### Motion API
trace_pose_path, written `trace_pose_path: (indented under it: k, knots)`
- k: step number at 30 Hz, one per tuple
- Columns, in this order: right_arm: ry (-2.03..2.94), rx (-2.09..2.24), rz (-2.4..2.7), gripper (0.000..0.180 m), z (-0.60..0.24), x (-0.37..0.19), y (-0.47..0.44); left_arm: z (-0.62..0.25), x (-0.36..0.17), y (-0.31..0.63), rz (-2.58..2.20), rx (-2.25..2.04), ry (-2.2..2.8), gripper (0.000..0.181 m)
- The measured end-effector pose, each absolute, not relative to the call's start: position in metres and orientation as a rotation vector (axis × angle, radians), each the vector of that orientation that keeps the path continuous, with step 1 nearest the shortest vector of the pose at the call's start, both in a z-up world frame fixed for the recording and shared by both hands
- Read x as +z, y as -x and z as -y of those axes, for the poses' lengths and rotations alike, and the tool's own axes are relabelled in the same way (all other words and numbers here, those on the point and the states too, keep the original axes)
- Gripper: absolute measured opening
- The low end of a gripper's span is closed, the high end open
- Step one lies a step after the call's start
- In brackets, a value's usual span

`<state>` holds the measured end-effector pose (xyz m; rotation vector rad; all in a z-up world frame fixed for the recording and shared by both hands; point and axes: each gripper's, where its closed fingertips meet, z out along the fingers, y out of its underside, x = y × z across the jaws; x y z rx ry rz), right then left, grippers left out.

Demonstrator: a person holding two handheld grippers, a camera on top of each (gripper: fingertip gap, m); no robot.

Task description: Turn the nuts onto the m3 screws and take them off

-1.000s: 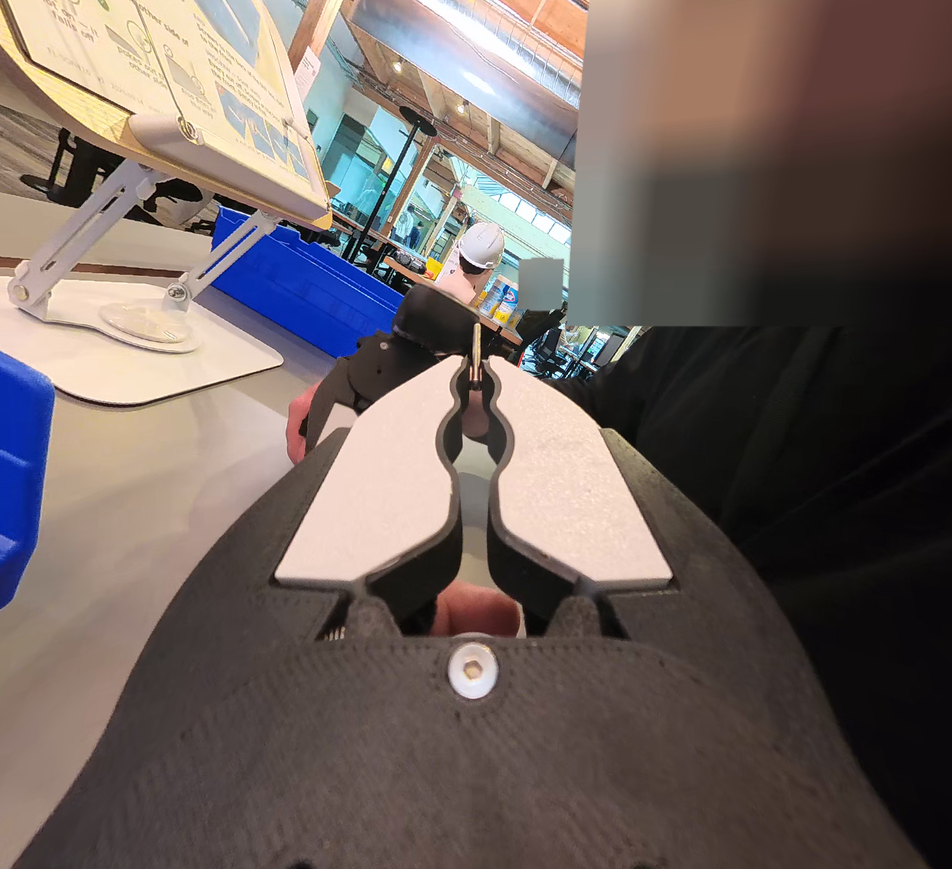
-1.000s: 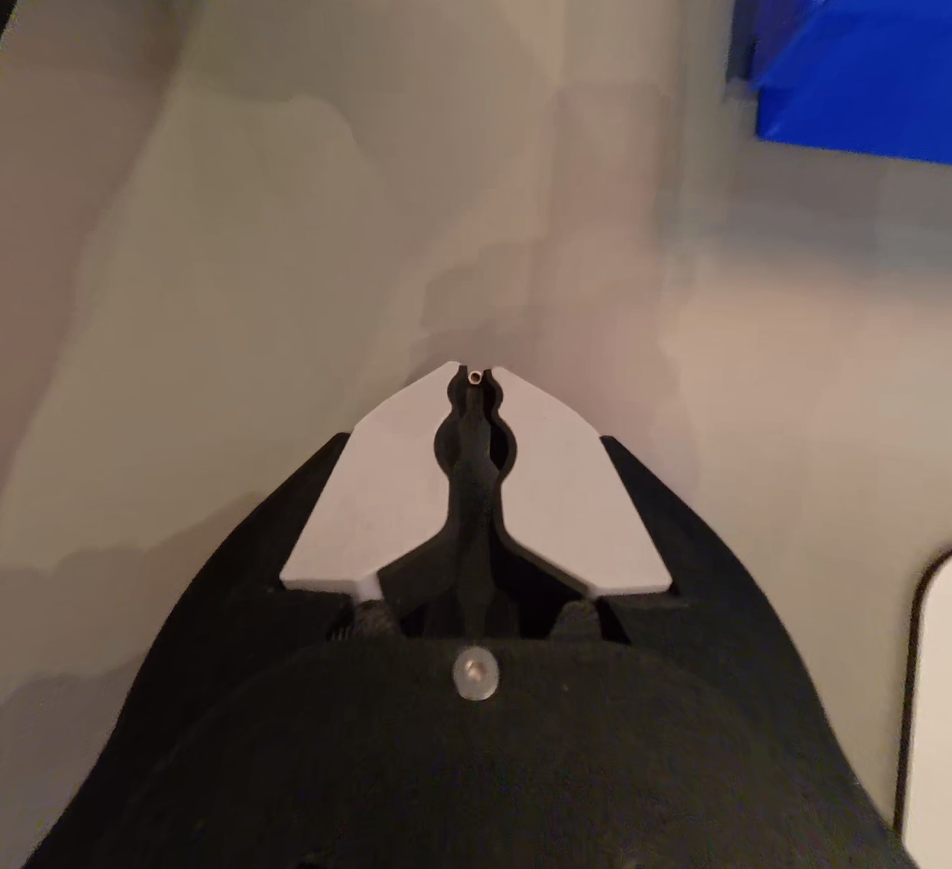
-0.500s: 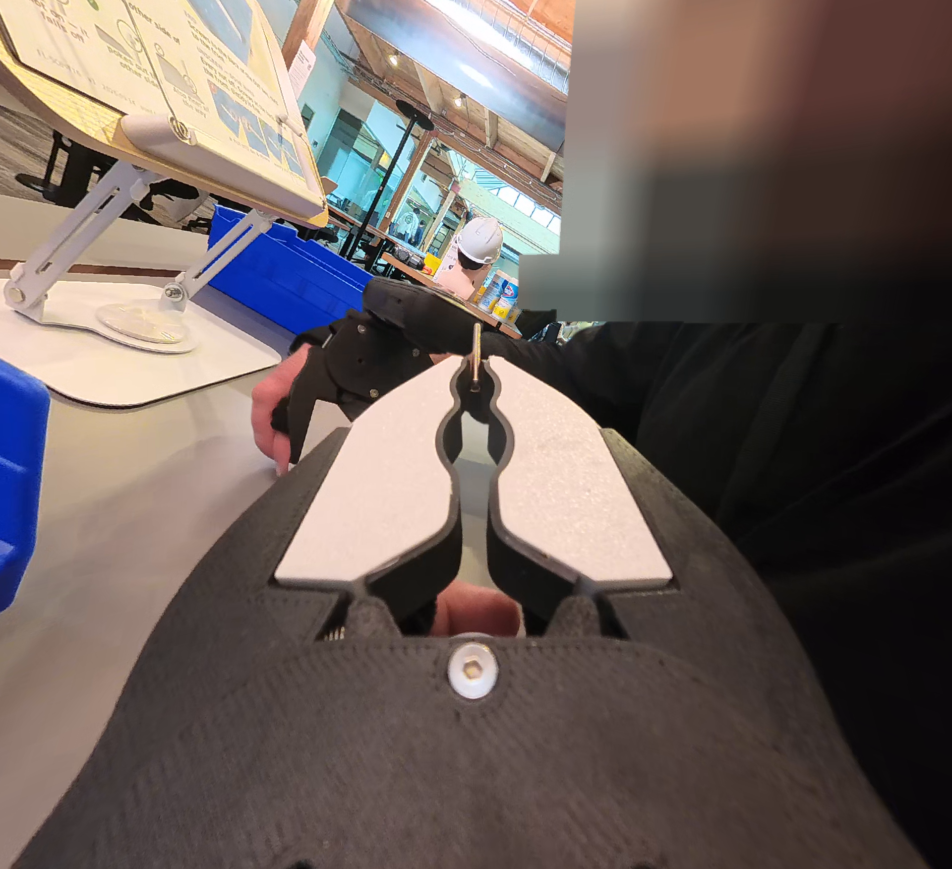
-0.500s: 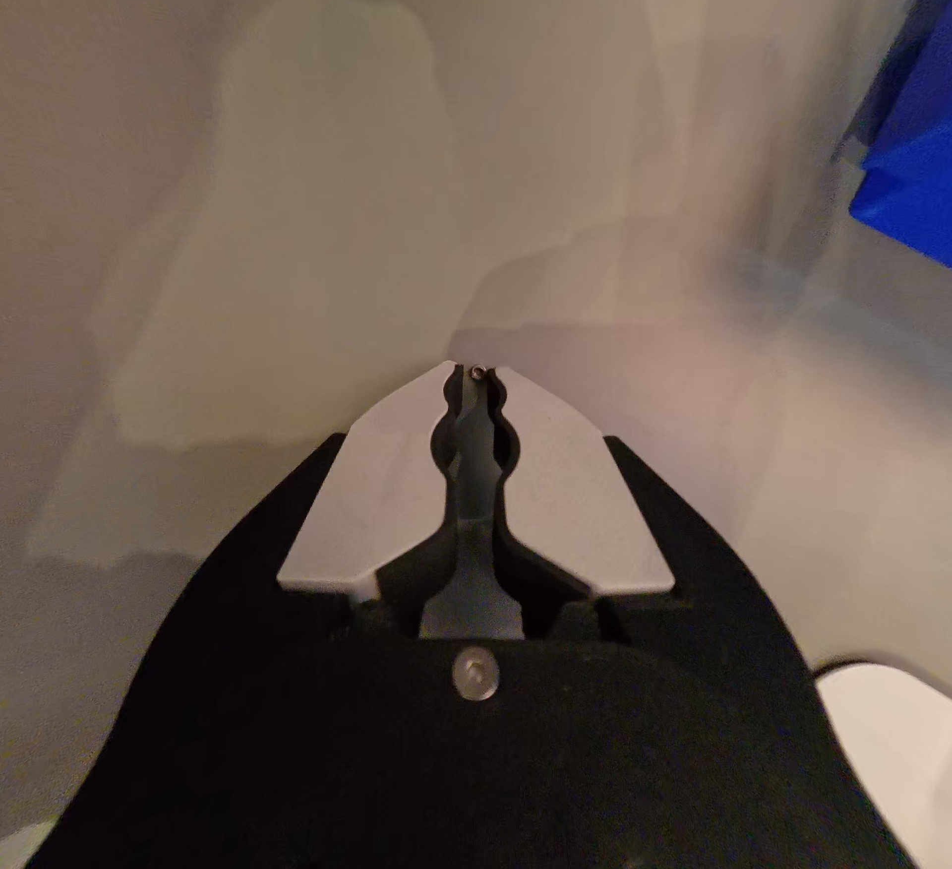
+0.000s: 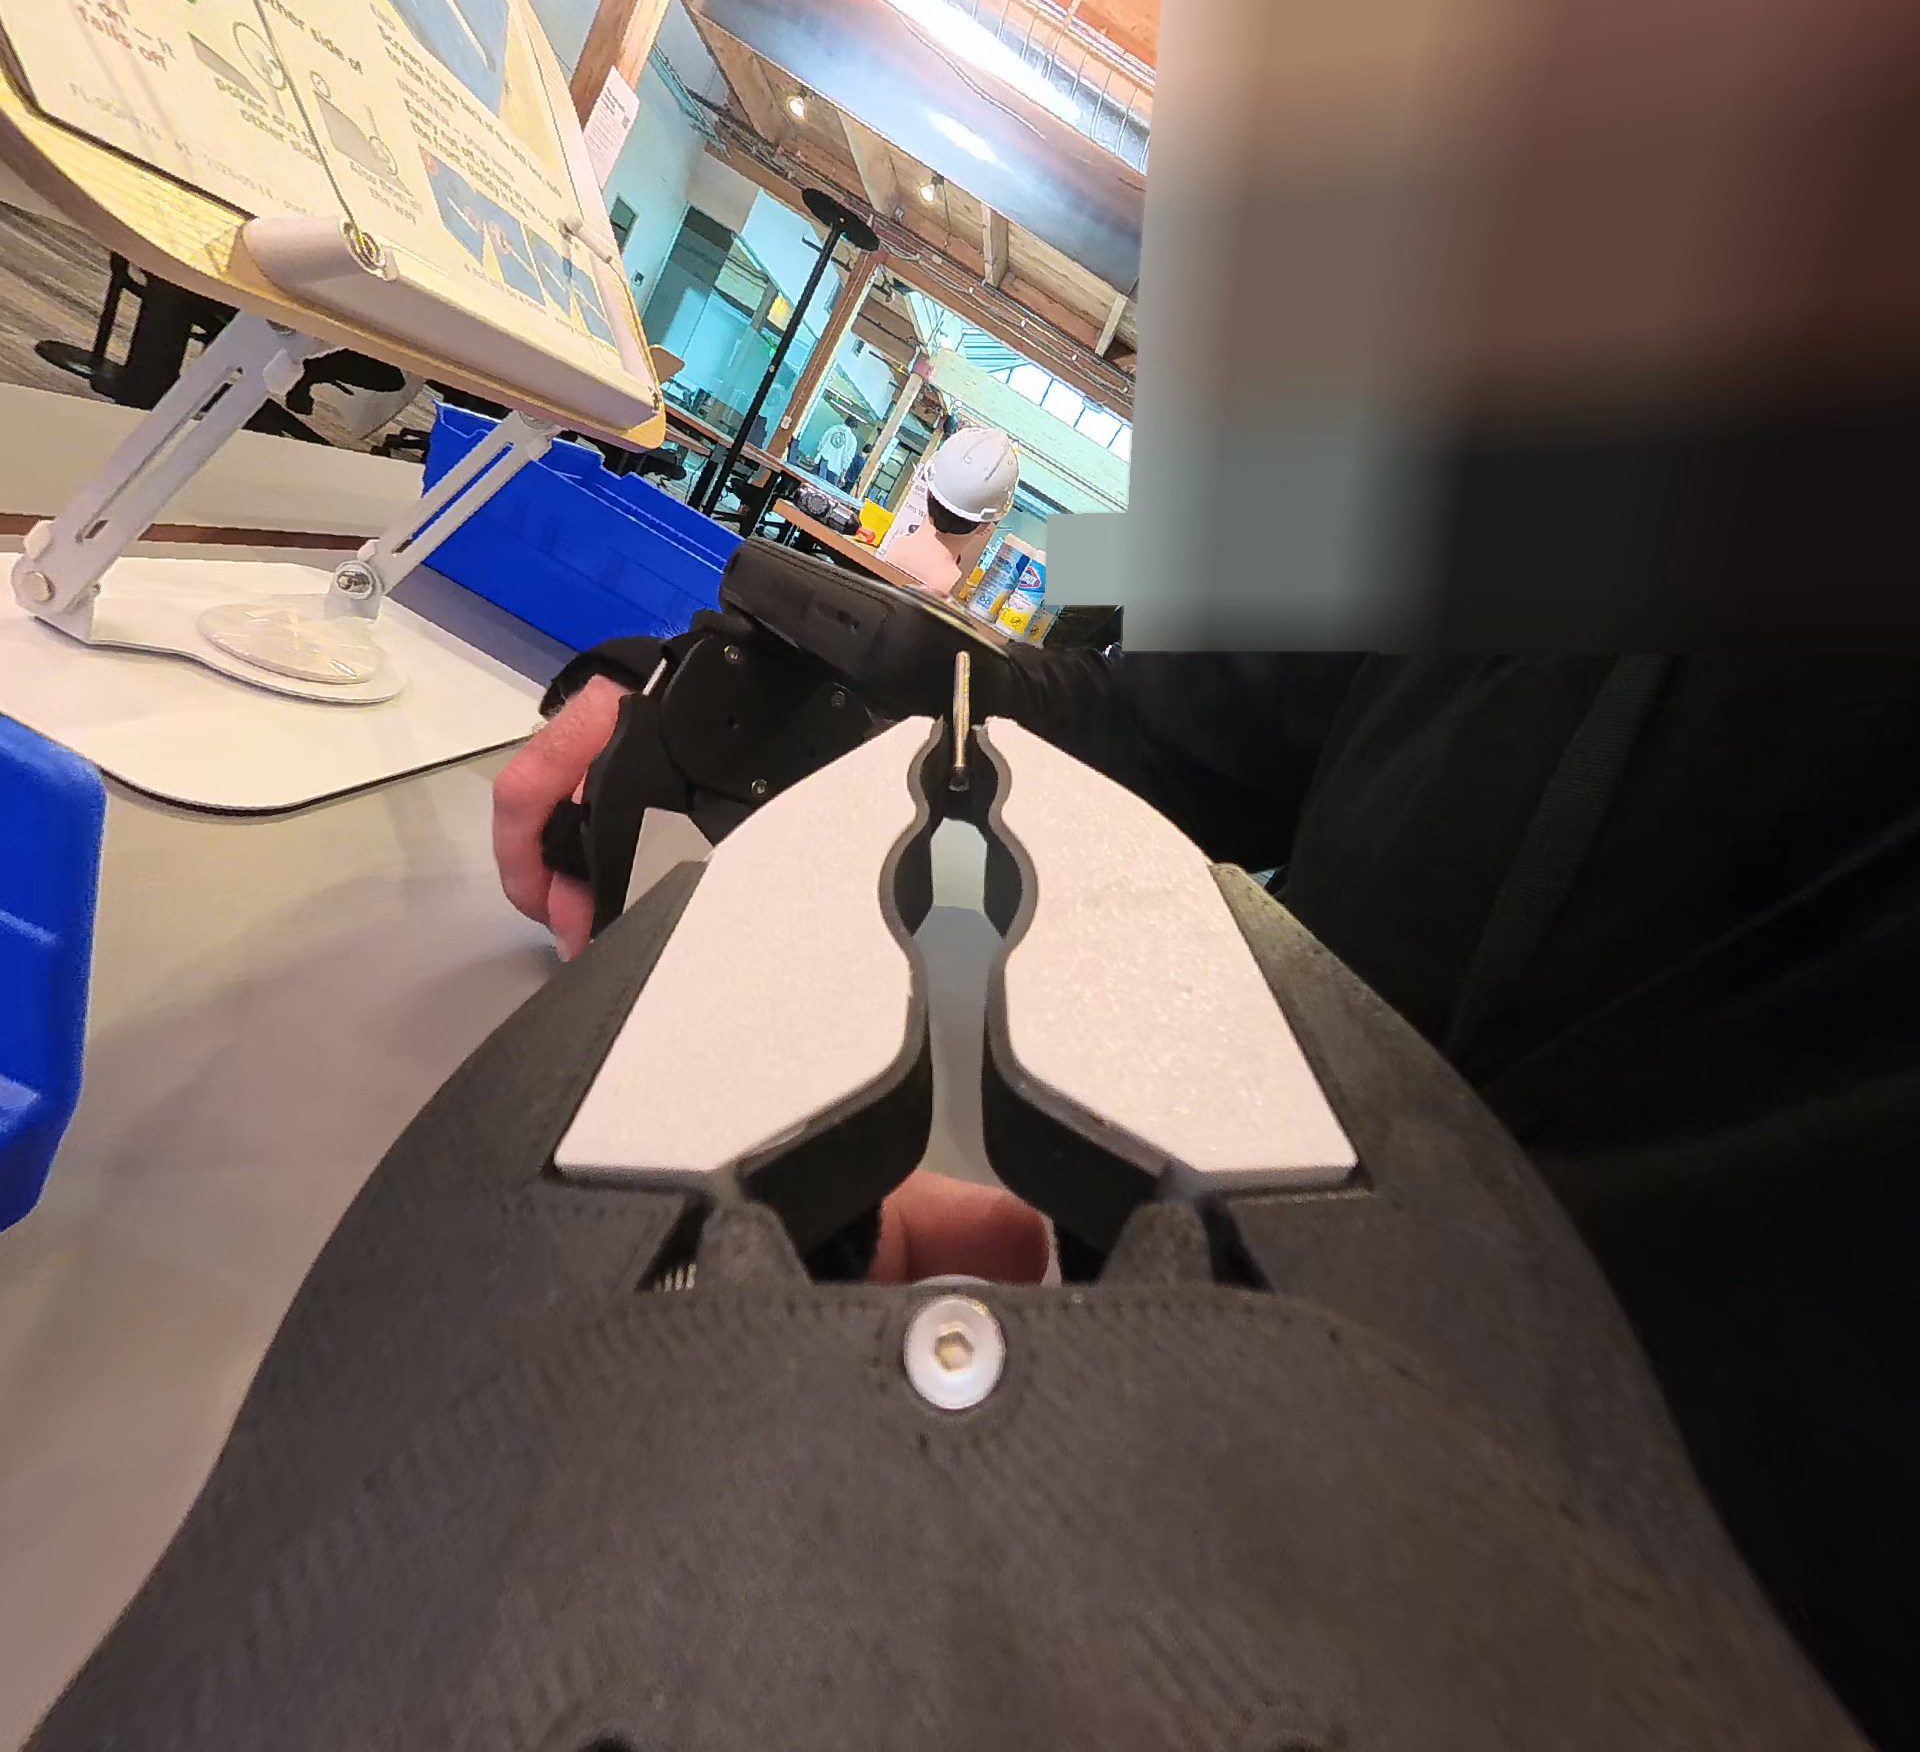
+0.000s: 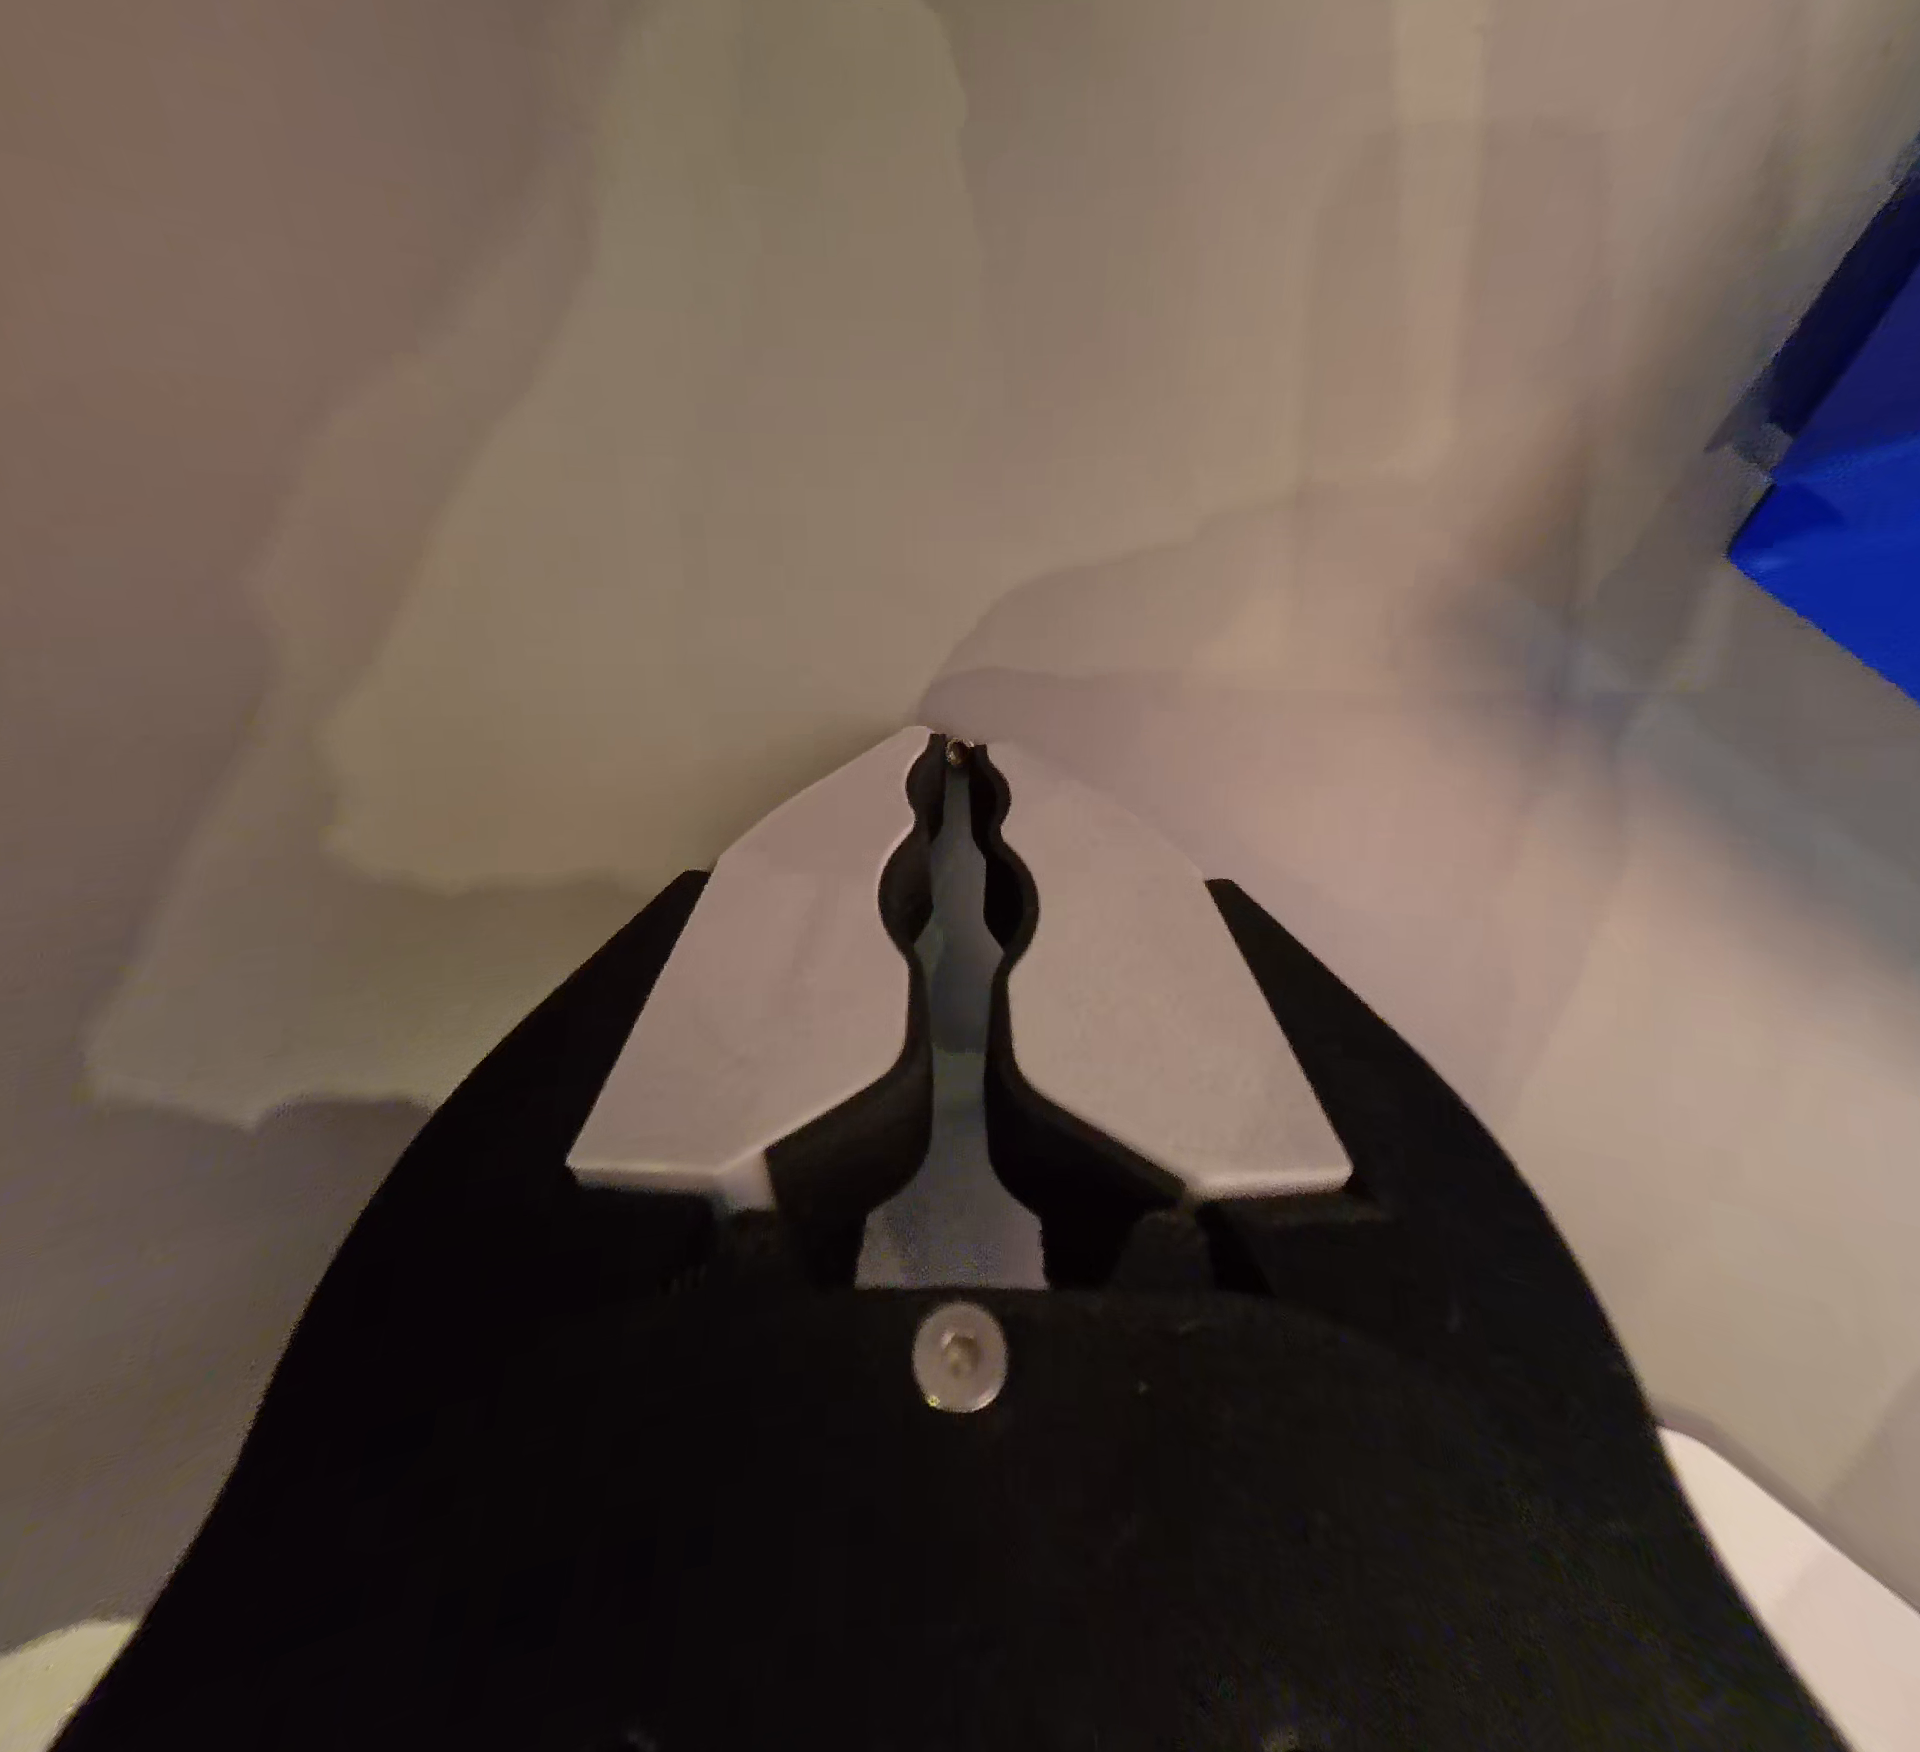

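My left tongs (image 5: 962, 736) pinch the screw (image 5: 961, 703) by its head, right tongs (image 6: 956, 746) barely nip the nut (image 6: 955, 748), so either could slip.

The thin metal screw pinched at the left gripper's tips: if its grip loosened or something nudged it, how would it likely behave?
The screw looks like a stiff, slim metal pin, so it probably won't bend. Only its lower end sits between the left gripper tips, so a sideways nudge could pivot it. Being round and smooth, it would likely slip out and roll on the table.
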<state>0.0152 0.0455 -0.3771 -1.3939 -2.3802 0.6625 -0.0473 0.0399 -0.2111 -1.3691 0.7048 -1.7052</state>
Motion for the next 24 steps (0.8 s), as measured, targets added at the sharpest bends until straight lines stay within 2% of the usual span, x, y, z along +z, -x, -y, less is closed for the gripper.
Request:
trace_pose_path:
  k: [1,13,18,24]
  knots:
    - [1.401,0.667,2.362,0.004,-0.046,-0.377,-0.015,-0.040,-0.211,0.048,-0.702,-1.707,1.368,0.003]
    - [1.507,0.753,2.143,0.000,-0.054,-0.363,-0.020,-0.042,-0.216,0.044,-0.687,-1.727,1.381,0.003]
    - [1.584,0.717,1.910,0.011,-0.092,-0.345,-0.007,-0.044,-0.215,0.047,-0.680,-1.715,1.380,0.003]
    - [1.753,0.603,1.653,0.023,-0.154,-0.351,0.016,-0.042,-0.215,0.045,-0.692,-1.716,1.382,0.003]
